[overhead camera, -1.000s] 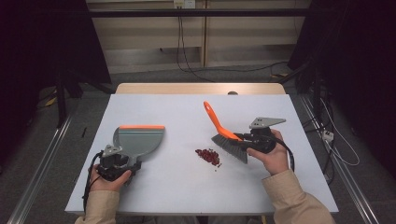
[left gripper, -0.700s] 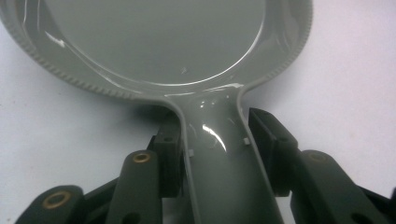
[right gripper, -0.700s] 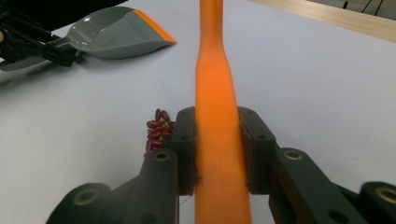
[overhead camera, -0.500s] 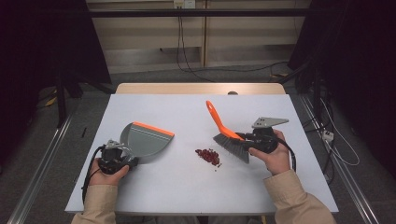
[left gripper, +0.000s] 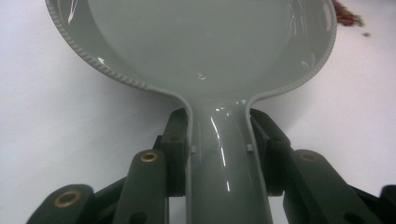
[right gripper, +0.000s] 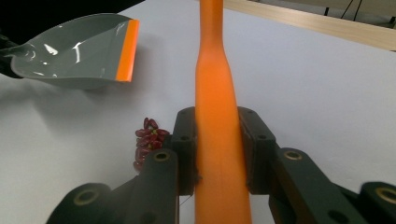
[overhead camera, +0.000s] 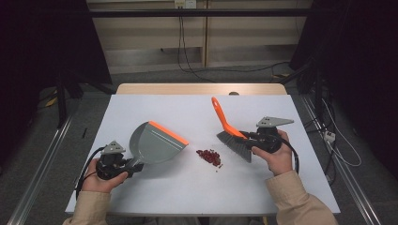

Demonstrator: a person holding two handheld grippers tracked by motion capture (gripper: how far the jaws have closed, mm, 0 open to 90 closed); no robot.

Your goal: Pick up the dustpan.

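A dim room with dark curtains and cables along the far wall surrounds the white tabletop [overhead camera: 197,187] in front of you, which sits on a wooden base whose far edge shows beyond the white sheet. In your left hand, the left tool [overhead camera: 123,165] sits near the front left corner of the tabletop, and its jaws have just been closing on the grey neck of the dustpan [overhead camera: 155,144]; the left gripper view shows both black jaws pressed against the sides of that neck, so the dustpan is held. The pan is tilted, its bowl open toward the middle of the tabletop, with the orange lip [overhead camera: 168,132] on the far side, pointing toward the small heap of red beans [overhead camera: 209,157]. The beans lie on the tabletop between the dustpan and the brush, near the middle and a little toward you, with a few loose bits just beside the heap. In your right hand, the right tool [overhead camera: 248,137] is clamped on the orange handle of the brush [overhead camera: 224,121]; the right gripper view shows the jaws squeezed tight against both sides of the handle. The handle slants up and away from you, while the grey bristles [overhead camera: 234,145] hang low just to the right of the beans; whether they touch the heap cannot be told.
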